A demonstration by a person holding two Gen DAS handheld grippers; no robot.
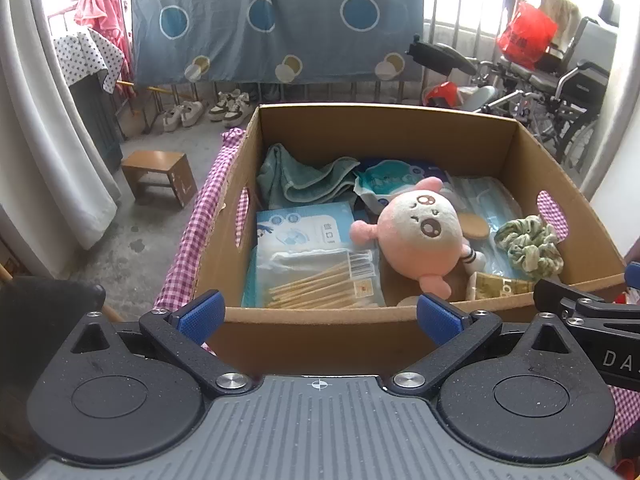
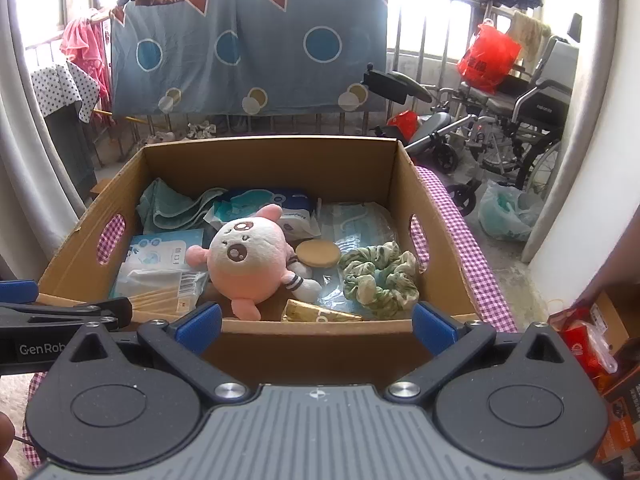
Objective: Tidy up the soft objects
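Observation:
An open cardboard box (image 1: 328, 326) (image 2: 320, 346) sits on a pink checked cloth. Inside lie a pink and white plush toy (image 1: 420, 230) (image 2: 248, 260), a green scrunchie (image 1: 530, 248) (image 2: 378, 276), a teal towel (image 1: 304, 178) (image 2: 172, 204), wipes packs (image 1: 396, 182) (image 2: 276, 204), a cotton swab bag (image 1: 316, 276) (image 2: 160, 280) and a round tan puff (image 2: 318, 253). My left gripper (image 1: 320, 314) hangs open just before the box's near wall, holding nothing. My right gripper (image 2: 318, 324) is likewise open at that wall, empty.
A blue patterned sheet (image 1: 276, 20) hangs on railings behind. A small wooden stool (image 1: 160, 176) and shoes (image 1: 228, 106) are on the floor left. A wheelchair (image 2: 516, 120) and plastic bags stand right. Red packets (image 2: 584, 340) lie at the right, by a hand's edge.

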